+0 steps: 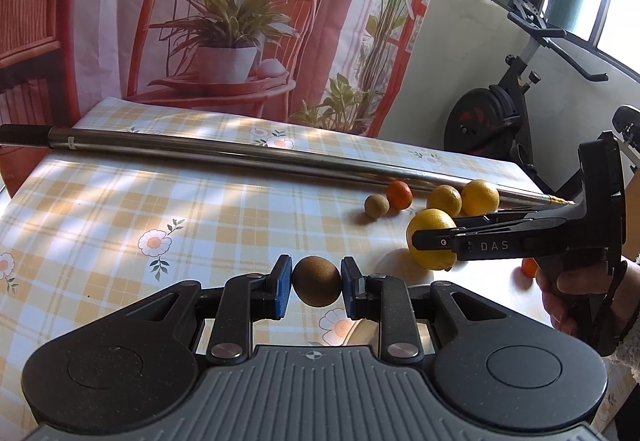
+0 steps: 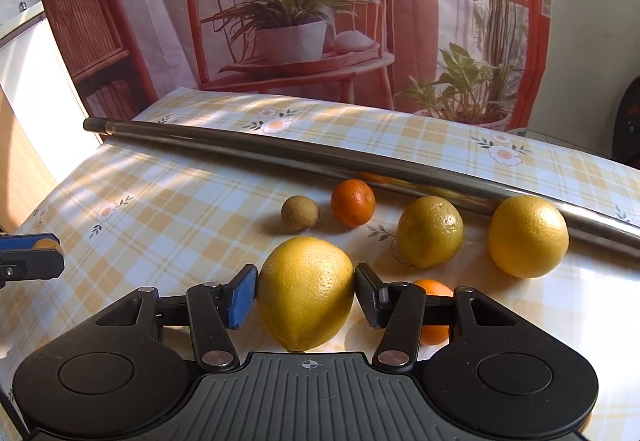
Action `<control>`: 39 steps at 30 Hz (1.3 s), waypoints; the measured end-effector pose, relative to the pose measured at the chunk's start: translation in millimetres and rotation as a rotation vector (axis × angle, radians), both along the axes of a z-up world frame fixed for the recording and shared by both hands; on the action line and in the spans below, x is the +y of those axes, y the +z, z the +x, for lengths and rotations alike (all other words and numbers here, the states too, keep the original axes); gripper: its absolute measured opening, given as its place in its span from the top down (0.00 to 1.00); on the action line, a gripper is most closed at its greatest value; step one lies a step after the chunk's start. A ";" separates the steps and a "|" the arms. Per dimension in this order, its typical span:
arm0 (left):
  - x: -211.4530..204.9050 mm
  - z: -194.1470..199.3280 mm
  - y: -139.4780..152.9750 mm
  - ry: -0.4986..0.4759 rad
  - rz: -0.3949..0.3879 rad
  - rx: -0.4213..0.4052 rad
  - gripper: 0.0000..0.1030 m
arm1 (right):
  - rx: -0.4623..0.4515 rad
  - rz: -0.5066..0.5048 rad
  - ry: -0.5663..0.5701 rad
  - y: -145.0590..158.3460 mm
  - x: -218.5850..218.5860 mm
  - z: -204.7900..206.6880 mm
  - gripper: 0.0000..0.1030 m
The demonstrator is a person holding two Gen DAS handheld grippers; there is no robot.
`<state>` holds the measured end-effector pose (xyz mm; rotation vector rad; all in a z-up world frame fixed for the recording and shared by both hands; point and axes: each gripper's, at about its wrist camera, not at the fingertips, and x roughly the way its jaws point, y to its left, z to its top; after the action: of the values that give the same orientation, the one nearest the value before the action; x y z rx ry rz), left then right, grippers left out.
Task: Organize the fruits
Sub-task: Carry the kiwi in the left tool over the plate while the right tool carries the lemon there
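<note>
- On the checked bench [image 2: 168,201], four fruits sit in a loose row just near of a metal pole [image 2: 320,157]: a kiwi [image 2: 300,214], a mandarin [image 2: 353,202], a greenish lemon [image 2: 430,231] and an orange [image 2: 528,236] at the right.
- Left tool [image 1: 317,287] is clamped on a second kiwi [image 1: 317,281], its blue pads [image 1: 283,287] touching both sides, held clear of the cloth at the near left.
- Right tool [image 2: 306,295] grips a big lemon [image 2: 306,291] across its middle, near of the row; whether it rests on the bench I cannot tell.
- Another mandarin [image 2: 434,315] lies just behind the right tool's right finger, half hidden.
- Risks, as I judge them: the round, smooth lemon could squirt from the narrow pads if the squeeze eases; setting it down could nudge the hidden mandarin or knock the row fruits rolling.
- Both tools close together could collide when placing.
</note>
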<state>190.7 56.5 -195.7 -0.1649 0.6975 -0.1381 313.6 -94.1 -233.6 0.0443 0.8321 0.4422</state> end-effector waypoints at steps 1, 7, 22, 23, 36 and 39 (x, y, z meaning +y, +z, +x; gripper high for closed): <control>-0.7 -1.3 0.6 -0.003 -0.003 0.000 0.73 | -0.004 0.024 -0.014 2.8 -5.3 -6.3 0.52; -4.0 -5.8 5.0 -0.025 -0.022 0.006 0.73 | -0.036 0.090 -0.086 17.5 -27.1 -49.4 0.52; -37.5 -17.4 3.0 -0.123 0.090 0.017 0.73 | -0.035 0.214 -0.166 15.9 -46.7 -114.2 0.52; -40.8 -17.2 1.4 -0.133 0.101 0.019 0.73 | -0.034 0.210 -0.163 15.7 -45.5 -114.1 0.52; -59.6 -8.1 -21.1 -0.212 0.206 0.059 0.73 | -0.002 0.117 -0.086 12.3 -18.8 -109.6 0.52; -61.6 -6.4 -23.7 -0.226 0.229 0.060 0.73 | 0.005 0.104 -0.081 11.5 -16.2 -107.1 0.52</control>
<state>184.3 -5.1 -219.3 0.1299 0.7856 -0.2689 206.5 -110.3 -222.1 0.1748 0.8089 0.4093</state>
